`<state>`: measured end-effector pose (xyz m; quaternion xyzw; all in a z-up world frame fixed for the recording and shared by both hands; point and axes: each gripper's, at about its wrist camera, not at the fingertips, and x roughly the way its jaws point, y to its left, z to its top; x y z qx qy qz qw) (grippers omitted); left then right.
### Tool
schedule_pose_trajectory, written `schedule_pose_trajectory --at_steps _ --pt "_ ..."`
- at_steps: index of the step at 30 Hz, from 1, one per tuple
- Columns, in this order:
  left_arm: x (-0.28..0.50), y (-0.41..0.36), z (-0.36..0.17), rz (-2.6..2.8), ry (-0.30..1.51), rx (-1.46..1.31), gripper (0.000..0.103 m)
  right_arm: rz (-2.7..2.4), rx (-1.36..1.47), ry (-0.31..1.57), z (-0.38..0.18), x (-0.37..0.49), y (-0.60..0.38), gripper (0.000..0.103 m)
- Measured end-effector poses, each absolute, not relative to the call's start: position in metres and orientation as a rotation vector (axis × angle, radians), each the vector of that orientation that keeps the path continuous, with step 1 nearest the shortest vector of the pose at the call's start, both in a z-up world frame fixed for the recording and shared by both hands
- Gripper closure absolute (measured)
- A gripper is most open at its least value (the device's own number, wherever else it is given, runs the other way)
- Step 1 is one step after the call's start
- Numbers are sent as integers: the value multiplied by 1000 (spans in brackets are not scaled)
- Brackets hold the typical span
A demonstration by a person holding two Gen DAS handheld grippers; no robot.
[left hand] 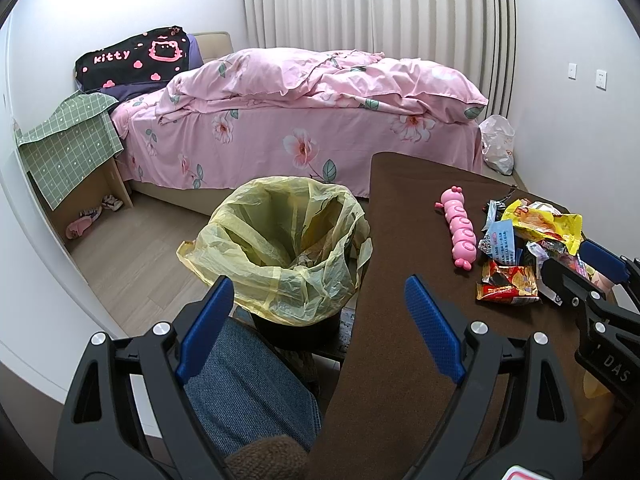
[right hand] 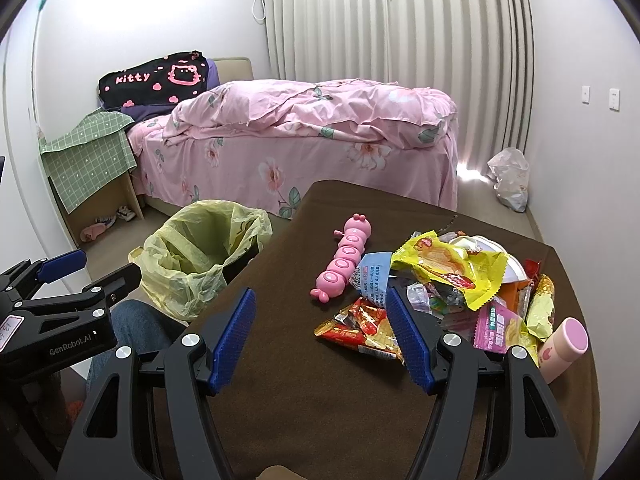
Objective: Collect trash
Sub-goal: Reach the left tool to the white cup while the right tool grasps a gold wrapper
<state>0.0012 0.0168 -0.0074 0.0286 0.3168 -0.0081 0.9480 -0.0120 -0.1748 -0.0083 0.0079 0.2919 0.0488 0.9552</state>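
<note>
- Left wrist view: I hold my left gripper (left hand: 320, 320) low with its jaws spread wide and nothing between them. It straddles the edge of the brown counter (left hand: 400, 280), one finger over the bin side and one over the cloth, ready to ferry items across.
- The bin (left hand: 280, 240), lined with a yellow bag, stands on the floor just left of the counter edge, mouth open. I judge that placement is there so trash can be dropped straight off the edge.
- The wrapper pile (left hand: 520, 248) lies on the counter well right of the bin, with a pink caterpillar toy (left hand: 460, 232) between bin and pile. My right gripper (left hand: 576, 276) reaches into the pile's near side.
- Right wrist view: my right gripper (right hand: 320, 332) hovers over the counter with its jaws released and empty. Its right finger stands in front of the red-orange wrapper (right hand: 360, 328), the nearest piece, which I take as the first pick.
- A pink bottle (right hand: 564, 348) lies right of the pile, the farthest thing from the bin (right hand: 200, 256). It and the toy look like keepers, not trash.
- The left gripper (right hand: 86, 268) waits beside the bin, open.
</note>
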Motion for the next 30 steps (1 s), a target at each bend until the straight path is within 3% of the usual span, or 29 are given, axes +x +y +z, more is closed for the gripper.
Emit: schedule_pose_trajectory --at_steps 15,19,22,30 --pt "28 -17 -25 -229 654 81 20 -152 -6 641 -34 -35 -280 39" --pt "45 -52 -24 -387 661 80 19 -215 18 660 -40 -43 -316 39" --pt "59 -88 -21 -533 667 52 11 -268 19 653 -39 -52 -341 39" --pt "118 -197 -20 -704 733 105 11 -343 18 663 -39 -50 -390 39"
